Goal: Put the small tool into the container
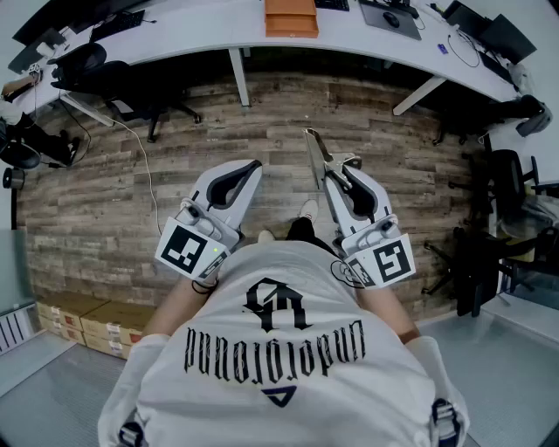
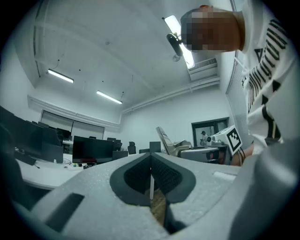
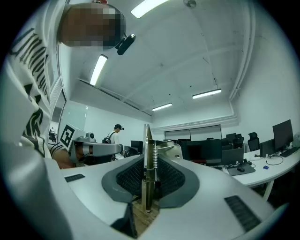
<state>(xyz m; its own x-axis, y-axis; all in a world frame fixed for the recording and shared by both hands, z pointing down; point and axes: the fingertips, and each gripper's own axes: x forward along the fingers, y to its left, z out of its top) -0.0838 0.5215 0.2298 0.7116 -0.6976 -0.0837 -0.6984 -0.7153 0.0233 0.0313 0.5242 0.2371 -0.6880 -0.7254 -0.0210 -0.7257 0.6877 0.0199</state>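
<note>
A wooden plank floor (image 1: 262, 122) is seen across most of the head view, bounded at the far side by a long curved white desk (image 1: 192, 35). The lower part of that view is filled by the person's white printed shirt (image 1: 288, 358). Black office chairs (image 1: 131, 83) are parked along the desk at the left, and others stand at the right edge. Flat cardboard boxes (image 1: 83, 323) are stacked on the floor at the lower left. An orange item (image 1: 291, 17) is set on the desk top, near its middle.

Both grippers are held level in front of the body, side by side and apart, each with its marker cube nearest the person. The left gripper (image 1: 253, 166) is seen with its dark pads brought together at the tips; nothing is held between them. The right gripper (image 1: 336, 172) is closed on the small tool (image 1: 319, 155), a slim metal piece with a coil spring along one side. The tool is clamped upright between the ribbed pads in the right gripper view and juts out past the jaw tips, over the floor. Dark monitors (image 3: 206, 152) are lined along the desk behind it.
</note>
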